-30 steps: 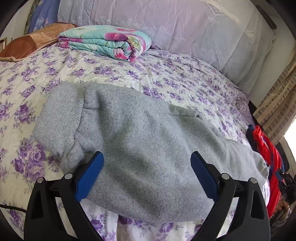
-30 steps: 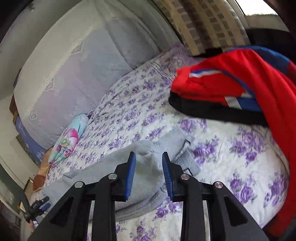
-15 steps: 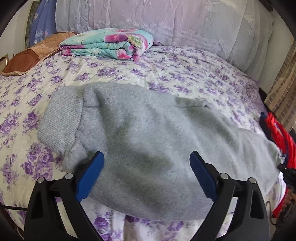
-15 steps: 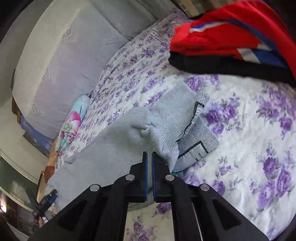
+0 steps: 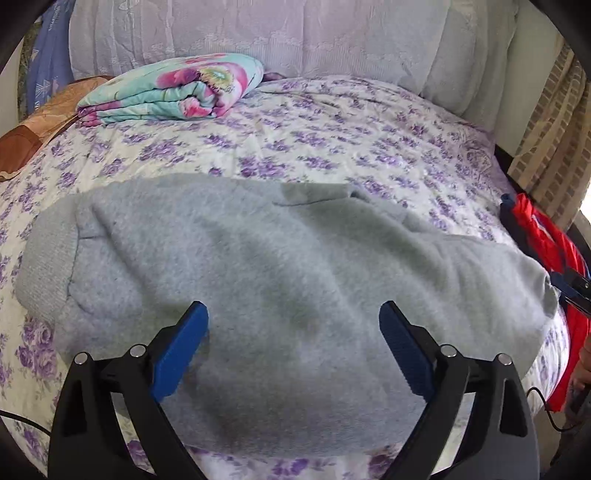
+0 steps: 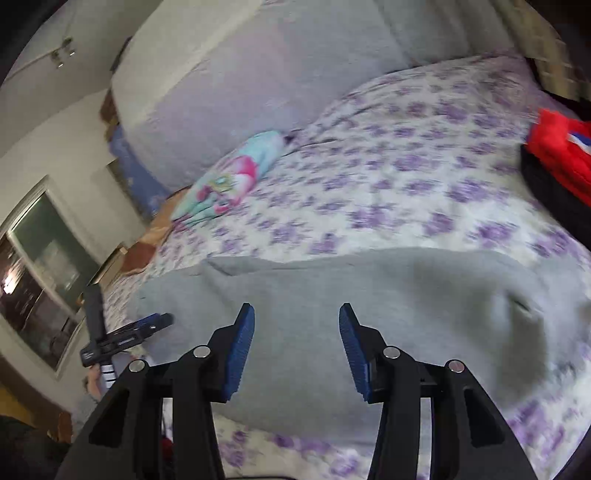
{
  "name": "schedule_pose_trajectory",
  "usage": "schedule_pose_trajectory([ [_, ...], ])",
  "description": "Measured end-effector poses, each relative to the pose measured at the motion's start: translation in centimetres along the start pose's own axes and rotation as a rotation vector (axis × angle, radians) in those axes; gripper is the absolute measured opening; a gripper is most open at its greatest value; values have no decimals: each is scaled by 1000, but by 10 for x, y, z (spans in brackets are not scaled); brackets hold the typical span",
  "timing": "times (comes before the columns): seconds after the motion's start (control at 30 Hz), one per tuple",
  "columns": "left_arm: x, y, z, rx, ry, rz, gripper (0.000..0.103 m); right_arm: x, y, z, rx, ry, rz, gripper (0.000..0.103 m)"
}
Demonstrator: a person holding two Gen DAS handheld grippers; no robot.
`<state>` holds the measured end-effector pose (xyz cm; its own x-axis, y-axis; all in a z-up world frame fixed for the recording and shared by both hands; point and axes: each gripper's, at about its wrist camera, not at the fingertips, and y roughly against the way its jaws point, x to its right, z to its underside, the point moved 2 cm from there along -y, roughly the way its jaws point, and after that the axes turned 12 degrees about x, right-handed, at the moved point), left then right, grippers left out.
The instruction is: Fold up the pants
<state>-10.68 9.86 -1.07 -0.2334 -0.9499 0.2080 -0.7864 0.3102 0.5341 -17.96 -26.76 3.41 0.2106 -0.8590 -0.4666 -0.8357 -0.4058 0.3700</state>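
Observation:
The grey fleece pants (image 5: 280, 280) lie folded across the flowered bedspread, ribbed waistband (image 5: 48, 266) at the left. They also show in the right wrist view (image 6: 369, 295). My left gripper (image 5: 293, 339) is open and empty, hovering over the near middle of the pants. My right gripper (image 6: 297, 339) is open and empty above the pants' near edge. The left gripper shows at the left of the right wrist view (image 6: 129, 336), and the right gripper's tip at the right edge of the left wrist view (image 5: 570, 291).
A folded turquoise and pink blanket (image 5: 177, 88) lies near the lilac headboard (image 5: 280, 33). A red, blue and black garment (image 5: 546, 243) lies at the bed's right side, also in the right wrist view (image 6: 557, 151). A brown pillow (image 5: 33, 129) sits at the far left.
My right gripper, shut on the pants' leg end half a second ago, has let go, opened and pulled back. The pants now lie folded shorter. The left gripper stayed open.

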Motion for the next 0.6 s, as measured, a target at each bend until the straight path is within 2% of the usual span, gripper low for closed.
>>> schedule_pose_trajectory([
  [0.1, 11, -6, 1, -1, 9, 39, 91, -38, -71, -12, -115, -2, -158, 37],
  [0.17, 14, -11, 8, -20, 13, 54, 91, -58, -117, -14, -183, 15, -191, 35],
  [0.27, 13, -14, 17, -26, 0, 55, 91, -80, -174, -11, -278, 45, -192, 34],
  [0.4, 8, -18, 21, -20, 2, 88, 92, -98, -216, 0, -373, 90, -194, 31],
  [0.47, 7, -22, 22, -23, 2, 96, 95, -102, -231, 9, -429, 95, -194, 26],
  [0.6, 11, -27, 24, -27, -30, 92, 98, -86, -269, 14, -451, 131, -79, 9],
])
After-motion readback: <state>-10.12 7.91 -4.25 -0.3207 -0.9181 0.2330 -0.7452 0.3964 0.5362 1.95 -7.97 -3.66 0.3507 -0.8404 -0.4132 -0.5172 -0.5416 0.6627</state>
